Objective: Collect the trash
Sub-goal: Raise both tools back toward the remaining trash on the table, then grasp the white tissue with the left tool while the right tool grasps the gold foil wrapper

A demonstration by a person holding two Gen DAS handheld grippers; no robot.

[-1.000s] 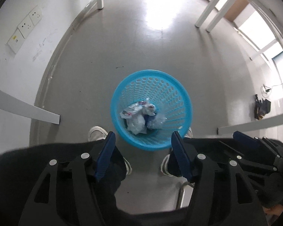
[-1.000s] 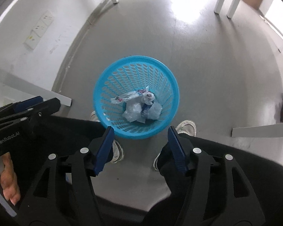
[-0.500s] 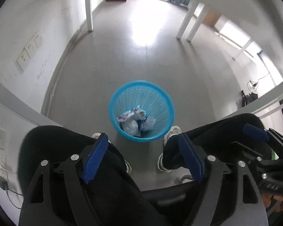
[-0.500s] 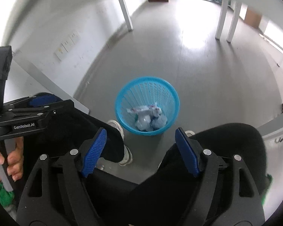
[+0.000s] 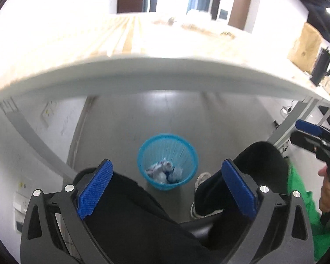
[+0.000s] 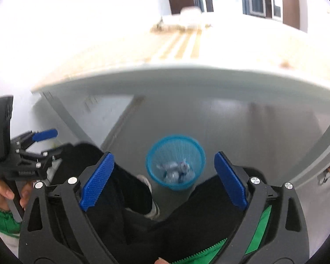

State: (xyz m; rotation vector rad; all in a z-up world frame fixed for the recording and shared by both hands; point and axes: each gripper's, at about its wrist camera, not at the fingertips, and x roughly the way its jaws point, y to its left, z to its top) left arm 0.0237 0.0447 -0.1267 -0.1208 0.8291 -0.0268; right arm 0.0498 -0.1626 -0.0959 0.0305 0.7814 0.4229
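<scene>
— Blue plastic, that's what is sitting down there between my knees: the basket (image 5: 167, 161) is standing on the grey floor under the table (image 5: 165, 74), with the crumpled wrappers (image 5: 164, 172) lying in its bottom.

— And what are you holding right now?

— Nothing. My left gripper (image 5: 167, 191) is opening, its blue pads spreading wide with only air between them, and my right gripper (image 6: 164, 181) is opening the same way, also empty. Both are pointing down past my legs, so the basket is framed in each gap without being touched.

— Why is the basket sitting there?

— I'm guessing it is placed between my feet so that anything let go from above falls straight in. It is standing upright, well below both grippers.

— Is more trash waiting?

— I'm seeing blurred, pale shapes on the far tabletop, but I can't tell what they are. If they are trash, I'm judging the next reach goes over the table edge.
</scene>
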